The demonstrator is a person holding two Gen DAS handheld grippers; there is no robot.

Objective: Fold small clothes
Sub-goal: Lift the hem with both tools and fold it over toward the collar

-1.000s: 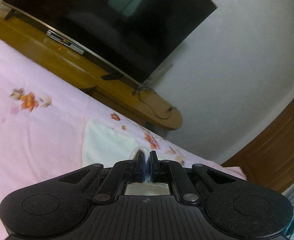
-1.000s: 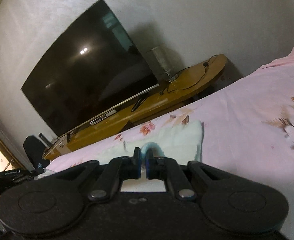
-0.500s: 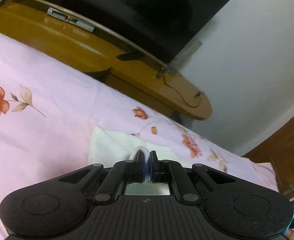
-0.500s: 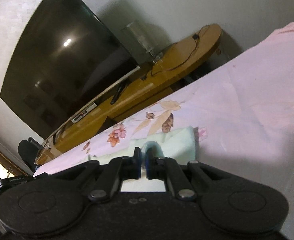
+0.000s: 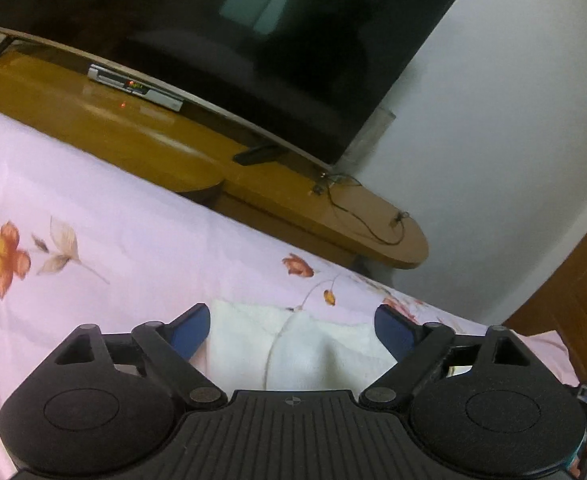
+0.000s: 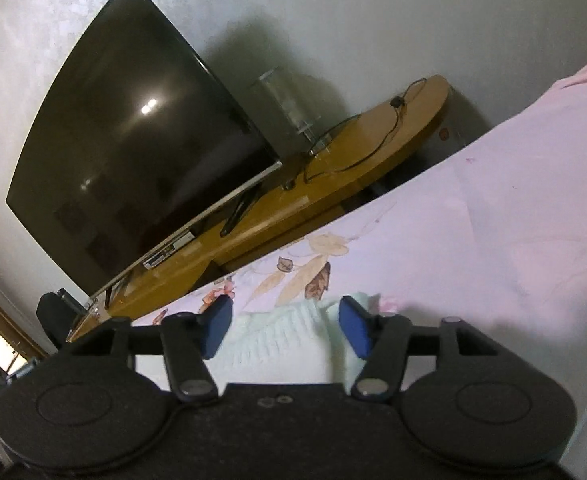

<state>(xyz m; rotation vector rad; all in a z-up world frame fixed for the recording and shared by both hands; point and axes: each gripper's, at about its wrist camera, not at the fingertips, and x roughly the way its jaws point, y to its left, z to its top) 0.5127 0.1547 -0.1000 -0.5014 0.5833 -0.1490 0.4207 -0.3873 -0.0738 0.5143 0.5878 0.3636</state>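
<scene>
With both your left gripper (image 5: 291, 330) and right gripper (image 6: 285, 326) spread wide and holding nothing, the pale knit garment (image 6: 277, 344) lies released on the pink floral bedsheet (image 5: 93, 216) (seemingly a fold laid down).

Beyond the soft pink floral cotton sheet (image 5: 113, 240), the wooden stand (image 5: 141, 140) shines glossy under the glassy black television (image 5: 213, 40).

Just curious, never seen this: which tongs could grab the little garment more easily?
Probably the right tongs: open, with the garment edge filling the gap between them. The left tongs are open over it too, so it's close.
</scene>
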